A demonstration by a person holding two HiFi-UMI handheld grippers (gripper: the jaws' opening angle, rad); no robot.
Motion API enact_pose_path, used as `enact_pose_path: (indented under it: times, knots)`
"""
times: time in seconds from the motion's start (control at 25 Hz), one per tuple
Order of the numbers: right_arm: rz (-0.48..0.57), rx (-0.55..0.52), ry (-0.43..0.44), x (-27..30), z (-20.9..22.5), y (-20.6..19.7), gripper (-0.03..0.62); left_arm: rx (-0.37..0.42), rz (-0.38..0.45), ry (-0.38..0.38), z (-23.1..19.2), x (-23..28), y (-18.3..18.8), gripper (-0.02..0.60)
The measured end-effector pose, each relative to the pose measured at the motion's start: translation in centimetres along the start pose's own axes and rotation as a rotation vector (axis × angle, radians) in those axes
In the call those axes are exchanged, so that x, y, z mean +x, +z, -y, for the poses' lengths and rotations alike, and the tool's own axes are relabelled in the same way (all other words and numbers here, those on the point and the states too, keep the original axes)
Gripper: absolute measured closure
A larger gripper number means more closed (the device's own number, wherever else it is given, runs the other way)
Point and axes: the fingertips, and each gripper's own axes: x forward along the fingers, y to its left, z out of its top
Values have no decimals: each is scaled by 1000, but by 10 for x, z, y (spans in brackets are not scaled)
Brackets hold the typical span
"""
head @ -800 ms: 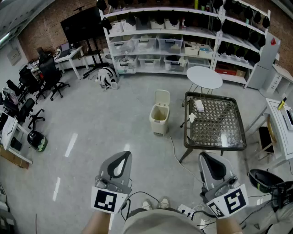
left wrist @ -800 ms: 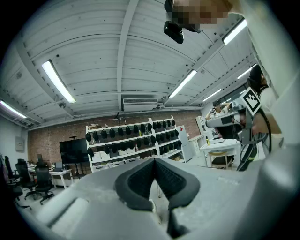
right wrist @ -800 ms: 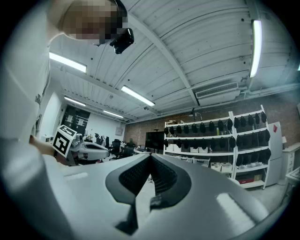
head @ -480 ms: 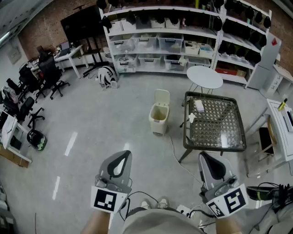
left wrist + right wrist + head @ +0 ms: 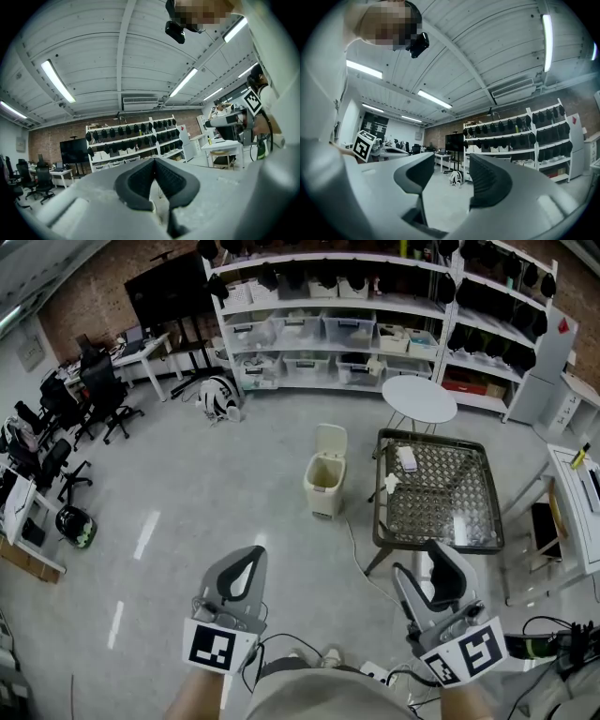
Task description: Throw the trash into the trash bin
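The beige trash bin stands on the floor with its lid up, ahead of me and just left of the black mesh-top table. On that table lie a crumpled white scrap, a small white box and another pale piece. My left gripper is held low at the left, well short of the bin; in the left gripper view its jaws meet, shut on nothing. My right gripper hovers near the table's front corner, open, with only floor showing between its jaws.
A round white side table stands behind the mesh table. White shelving with bins lines the back wall. Office chairs crowd the left. A white desk is at the right. A cable runs over the floor to a power strip.
The right gripper's jaws have spread apart from shut to open. The left gripper has stayed put and shut.
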Motion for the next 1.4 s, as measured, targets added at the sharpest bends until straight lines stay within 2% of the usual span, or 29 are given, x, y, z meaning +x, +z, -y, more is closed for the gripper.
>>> enact_pose_path:
  times: [0.04,0.12,0.64,0.84,1.12,1.4]
  knots:
    - [7,3,-1,-1,2,1,359,3,0,5,-1,1,0,580]
    - [14,-4,-7,-2,7,2,332,16,-1,18,-2,2,1,579]
    - [5,-20,3,34,22,-9,332,29,16,27,-20,30,-2,578]
    - [-20,-28,-10,58,37,-27,335,7,30,5,-32,62,-15,578]
    - [-27,-36,-41,118,66,-50,335,24,38,-47,-68,122,-31,578]
    - [-55,-17,-48,207,94,-68,335,28,46,-65,-133,194,-39,578]
